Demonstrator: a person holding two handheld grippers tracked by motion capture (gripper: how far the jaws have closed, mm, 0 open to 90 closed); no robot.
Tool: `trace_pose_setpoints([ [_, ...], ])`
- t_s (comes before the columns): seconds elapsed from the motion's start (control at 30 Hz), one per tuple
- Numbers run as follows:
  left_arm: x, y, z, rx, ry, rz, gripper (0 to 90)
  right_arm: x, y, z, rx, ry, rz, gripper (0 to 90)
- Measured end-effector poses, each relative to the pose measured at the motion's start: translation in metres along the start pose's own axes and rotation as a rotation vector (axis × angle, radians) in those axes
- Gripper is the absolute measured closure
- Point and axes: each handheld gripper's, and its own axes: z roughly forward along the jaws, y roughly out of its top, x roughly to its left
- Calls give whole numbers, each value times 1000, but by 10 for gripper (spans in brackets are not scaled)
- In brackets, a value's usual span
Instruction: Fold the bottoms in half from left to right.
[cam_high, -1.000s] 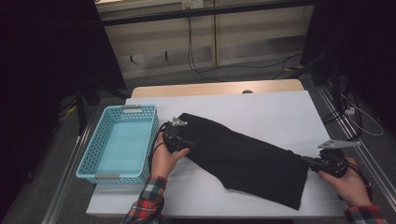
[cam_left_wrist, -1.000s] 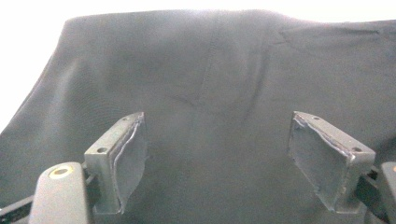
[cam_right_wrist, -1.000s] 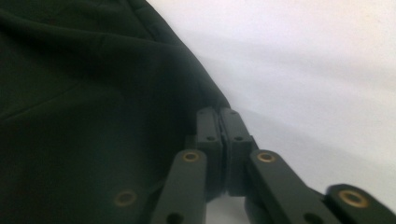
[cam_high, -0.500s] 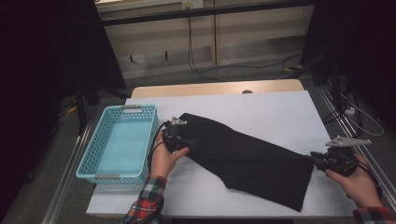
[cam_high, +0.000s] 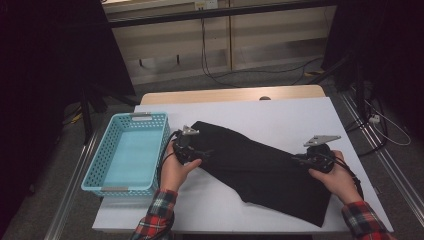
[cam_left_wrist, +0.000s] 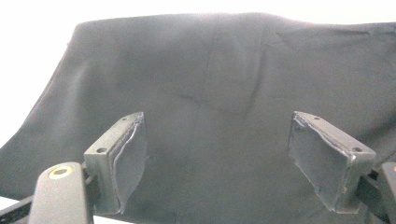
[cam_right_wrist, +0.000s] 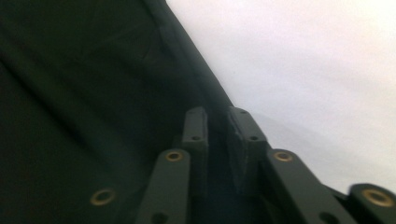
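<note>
White table (cam_high: 300, 112), matte and flat, with dark floor and cabling behind it.

Cloth (cam_high: 260, 167): a black garment, laid flat and slanting across the table from the basket side toward the near right corner. In the left gripper view the cloth (cam_left_wrist: 210, 93) shows a fine, dull weave with a stitched seam and shallow creases. Judged light, limp and not fragile; it will sag and fold wherever it is unsupported, and a single layer may slip from the pads. Best taken at a hem or corner, with both ends held together.

Left gripper (cam_high: 192, 150): jaws wide apart, nothing pinched; the cloth lies ahead of them and spans the gap between, pads (cam_left_wrist: 130, 158) clear of it.

Right gripper (cam_high: 305, 161): at the cloth's right portion. In its own view the right gripper (cam_right_wrist: 218, 135) has its jaws drawn nearly together, having just been closing, on the edge of the cloth (cam_right_wrist: 93, 93), which sits between them; bare table lies to the far side of that edge. Grip judged shallow.

Basket (cam_high: 150, 122): turquoise perforated plastic, rigid, rectangular, beside the left gripper and apart from the cloth.
</note>
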Motion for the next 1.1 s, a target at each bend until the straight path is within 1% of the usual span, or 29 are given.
trace_pose_setpoints([
  [0.03, 0, 0, 0, -1, -5, -9, 203, 0, 0, 0, 0, 14, -8, 900],
  [0.07, 0, 0, 0, -1, -4, -11, 203, 1, -1, 0, 1, 24, -9, 900],
  [0.13, 0, -1, 1, 1, 0, -9, 204, 2, 1, -1, 1, 12, -31, 900],
  [0.2, 0, -1, 1, 2, 3, -4, 204, 0, 2, -2, -30, -2, -22, 900],
  [0.3, 1, -1, 0, -3, 0, -19, 203, -5, 6, -7, -87, -34, 2, 900],
  [0.33, 1, -1, 0, -7, 3, -19, 203, -7, 8, -7, -101, -37, 7, 900],
  [0.37, 2, -1, 0, -5, 3, -18, 203, -8, 8, -6, -101, -29, 13, 900],
  [0.4, 2, -1, 0, -7, 9, -18, 203, -8, 9, -4, -90, -31, 9, 900],
  [0.43, 3, -1, 0, -6, 9, -18, 203, -7, 8, -1, -80, -57, 1, 900],
  [0.5, 4, -2, 0, -3, 0, -28, 203, -7, 6, 2, -51, -59, -6, 900],
  [0.53, 5, -2, 0, -4, 10, -21, 203, -6, 5, 3, -36, -76, -18, 900],
  [0.57, 5, -2, 0, -6, 11, -25, 203, -5, 5, 3, -28, -78, -24, 900],
  [0.6, 6, -2, 0, -4, 11, -22, 203, -5, 4, 3, -25, -64, -21, 848],
  [0.63, 6, -2, 0, -4, 11, -21, 203, -3, 4, 2, -31, -75, -25, 751],
  [0.67, 6, -2, 0, -5, 13, -22, 202, -2, 4, 0, -46, -107, -35, 708],
  [0.7, 6, -2, 1, -7, 12, -27, 201, -1, 4, -3, -47, -123, -38, 692],
  [0.8, 7, -2, 0, -1, 14, -30, 198, 2, 3, -11, -100, -101, -4, 576],
  [0.83, 8, -2, -1, 3, 19, -31, 198, 4, 3, -13, -109, -101, -5, 534],
  [0.87, 9, -2, -2, 10, 22, -28, 194, 6, 2, -16, -119, -94, 0, 493],
  [0.9, 9, -1, -2, 5, 29, -26, 192, 8, 1, -18, -132, -74, 14, 462],
  [0.97, 11, -1, -2, 6, 36, -43, 180, 13, -3, -22, -160, -22, 42, 430],
  [1.0, 13, 0, -2, 16, 39, -38, 173, 16, -4, -24, -168, -1, 54, 402],
  [1.07, 17, 0, -2, 18, 51, -33, 171, 20, -5, -29, -194, 20, 77, 359],
  [1.1, 19, 1, -3, 21, 47, -44, 171, 22, -6, -31, -200, 28, 80, 354],
])
